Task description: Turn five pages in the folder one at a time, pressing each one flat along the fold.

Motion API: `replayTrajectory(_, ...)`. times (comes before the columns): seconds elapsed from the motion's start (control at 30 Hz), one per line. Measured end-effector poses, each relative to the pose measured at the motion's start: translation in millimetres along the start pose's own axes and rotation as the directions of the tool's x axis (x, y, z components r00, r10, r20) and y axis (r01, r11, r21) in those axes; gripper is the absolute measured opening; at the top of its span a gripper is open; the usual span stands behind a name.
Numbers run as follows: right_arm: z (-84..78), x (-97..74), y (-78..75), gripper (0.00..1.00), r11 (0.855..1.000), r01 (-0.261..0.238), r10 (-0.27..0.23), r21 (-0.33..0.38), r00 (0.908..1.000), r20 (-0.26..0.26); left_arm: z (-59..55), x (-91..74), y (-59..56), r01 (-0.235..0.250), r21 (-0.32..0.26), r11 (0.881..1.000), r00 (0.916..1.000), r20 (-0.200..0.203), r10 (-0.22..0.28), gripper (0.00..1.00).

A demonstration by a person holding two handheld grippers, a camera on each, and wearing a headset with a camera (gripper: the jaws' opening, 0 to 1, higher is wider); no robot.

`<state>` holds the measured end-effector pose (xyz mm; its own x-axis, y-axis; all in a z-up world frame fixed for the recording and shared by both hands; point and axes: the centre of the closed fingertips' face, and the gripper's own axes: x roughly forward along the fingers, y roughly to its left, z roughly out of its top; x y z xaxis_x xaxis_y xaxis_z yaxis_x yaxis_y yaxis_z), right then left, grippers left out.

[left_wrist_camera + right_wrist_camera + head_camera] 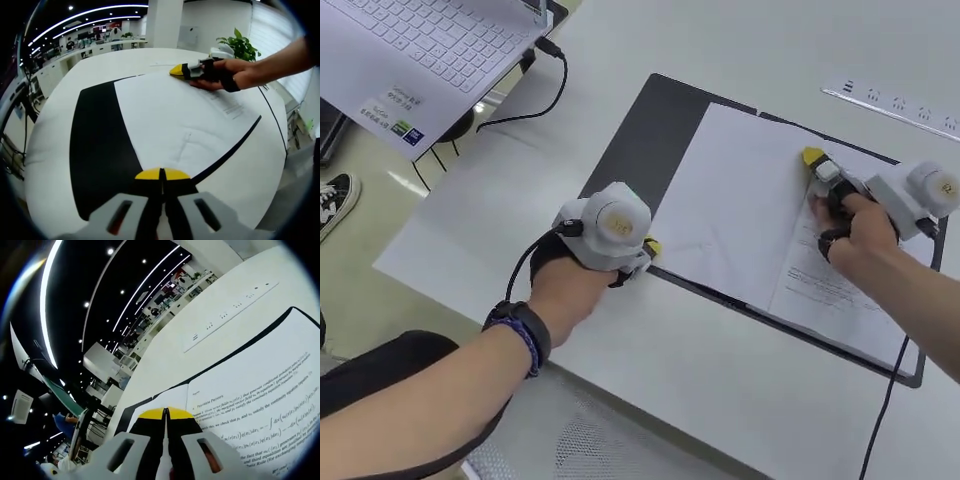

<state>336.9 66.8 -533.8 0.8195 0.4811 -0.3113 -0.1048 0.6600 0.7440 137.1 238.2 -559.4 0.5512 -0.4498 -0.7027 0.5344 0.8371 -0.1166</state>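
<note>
Left gripper (pixel 650 246), lower centre of the head view: jaws fully closed, yellow tips meeting, nothing visible between them. Tips sit at the near edge of the open folder (pixel 645 140), where the blank page (pixel 740 200) meets the black cover. Folder lies flat on the table (pixel 720 400), mid-frame. Right gripper (pixel 813 157), right of frame: jaws likewise closed on nothing, tips down by the fold at the top of the printed page (pixel 820 285). Laptop (pixel 420 50), upper left.

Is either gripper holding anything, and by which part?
Apparently nothing. Right gripper, shut, presses at the fold; left gripper, shut, rests at the edge of the blank page.
</note>
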Motion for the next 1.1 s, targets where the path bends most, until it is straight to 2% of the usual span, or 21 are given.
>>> replayTrajectory(0.33,14.9,27.2,-18.2,0.00,0.999,0.027,-0.029,0.033,0.9988,0.039,0.3,-0.1,-0.4,-0.007,-0.011,1.000,0.9999,0.010,0.007,0.00)
replayTrajectory(0.43,15.7,28.1,-21.7,0.00,0.998,0.026,-0.029,0.058,0.9982,0.052,0.3,-0.3,-0.5,-0.010,-0.016,1.000,0.9999,0.011,0.010,0.00)
replayTrajectory(0.53,13.7,26.7,-21.0,0.00,0.999,0.023,-0.025,0.040,0.9984,0.052,0.2,-0.5,0.0,-0.011,-0.025,1.000,0.9998,0.015,0.011,0.00)
replayTrajectory(0.6,9.7,22.3,-20.0,0.00,0.999,0.003,-0.005,0.053,0.9991,0.042,0.2,-0.7,0.3,-0.011,-0.034,0.999,0.9998,0.017,0.012,0.00)
replayTrajectory(0.9,-14.8,-3.7,-9.6,0.00,0.999,-0.039,0.039,0.009,0.9992,-0.007,0.3,-1.0,0.4,-0.021,-0.041,0.999,0.9996,0.020,0.022,0.00)
replayTrajectory(0.97,-19.6,-9.7,-7.6,0.00,0.999,-0.042,0.042,0.035,0.9991,-0.007,0.3,-1.0,0.6,-0.020,-0.042,0.999,0.9996,0.020,0.021,0.00)
replayTrajectory(1.0,-21.5,-14.5,-6.7,0.00,0.996,-0.040,0.040,0.076,0.9992,0.002,0.3,-1.0,0.5,-0.019,-0.042,0.999,0.9996,0.020,0.020,0.00)
replayTrajectory(1.1,-26.7,-28.2,-5.7,0.00,0.996,-0.045,0.044,0.073,0.9990,0.013,0.1,-1.1,0.4,-0.023,-0.044,0.999,0.9995,0.021,0.024,0.00)
